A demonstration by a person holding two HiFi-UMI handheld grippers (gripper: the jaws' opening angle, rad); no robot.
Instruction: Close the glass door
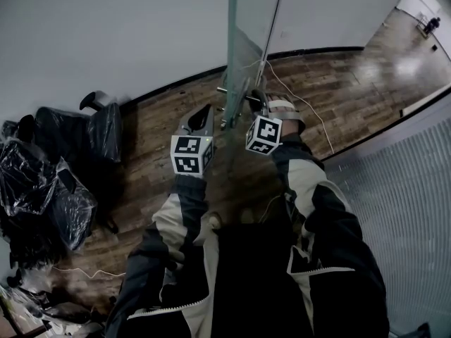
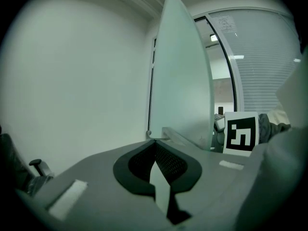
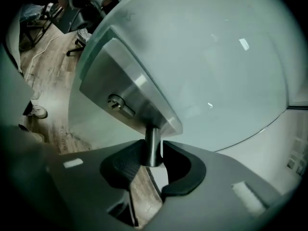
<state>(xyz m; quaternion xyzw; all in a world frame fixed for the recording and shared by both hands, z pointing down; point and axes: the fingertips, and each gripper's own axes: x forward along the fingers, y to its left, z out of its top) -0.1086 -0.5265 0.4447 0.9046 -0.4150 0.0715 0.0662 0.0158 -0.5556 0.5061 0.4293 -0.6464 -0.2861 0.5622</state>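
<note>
The glass door point(image 1: 243, 55) stands edge-on in front of me, partly swung open. In the right gripper view its pane point(image 3: 207, 57) carries a metal lock plate point(image 3: 127, 93) with a round handle stem point(image 3: 152, 137). My right gripper point(image 3: 153, 149) is shut on that stem, one pad against each side. In the head view the right gripper point(image 1: 255, 103) sits at the door's edge. My left gripper point(image 1: 203, 115) hovers just left of the door, apart from it. It is shut and holds nothing point(image 2: 155, 146), and the door point(image 2: 185, 81) rises ahead of it.
Office chairs wrapped in black plastic point(image 1: 63, 167) crowd the left. A white wall point(image 1: 106, 34) runs behind the door. A white cable point(image 1: 303, 108) trails over the wooden floor. A ribbed glass partition point(image 1: 409, 189) stands on the right. A person point(image 1: 430, 25) stands far down the corridor.
</note>
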